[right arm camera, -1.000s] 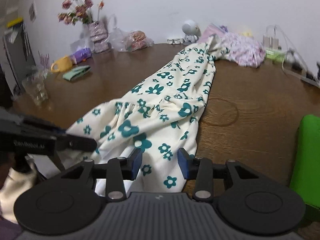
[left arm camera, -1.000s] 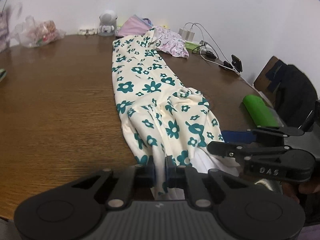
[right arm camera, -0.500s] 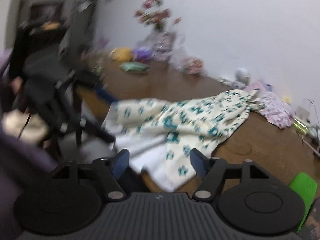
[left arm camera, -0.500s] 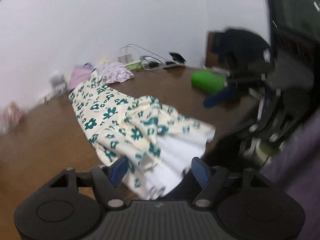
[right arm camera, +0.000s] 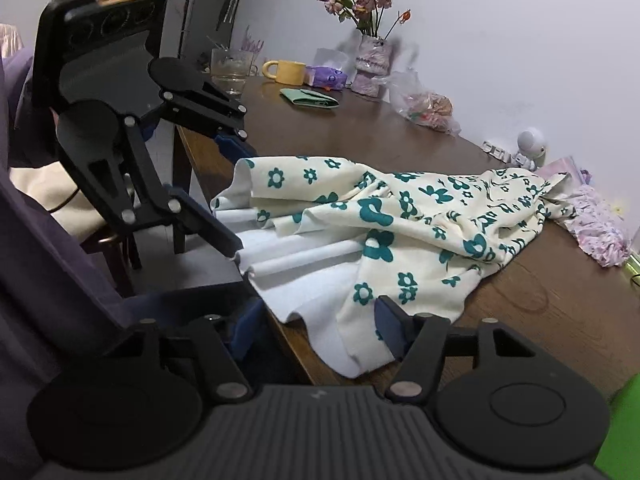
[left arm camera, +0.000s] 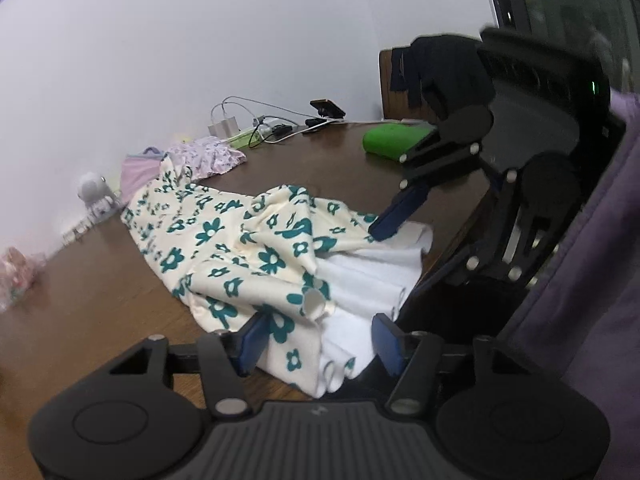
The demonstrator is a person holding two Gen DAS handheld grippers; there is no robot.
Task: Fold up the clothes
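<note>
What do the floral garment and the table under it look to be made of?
Floral garment: soft matte fabric, probably a cotton-like knit; it drapes in rounded folds and shows a plain white underside. Table: dark brown wood or wood veneer, semi-gloss; grain lines and a faint sheen show.

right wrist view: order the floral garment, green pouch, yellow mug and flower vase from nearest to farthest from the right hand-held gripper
1. floral garment, hem between the open fingers of the right hand-held gripper
2. green pouch, flat, mid-table left
3. yellow mug, beyond the pouch
4. flower vase, by the wall, about level with the mug
</note>
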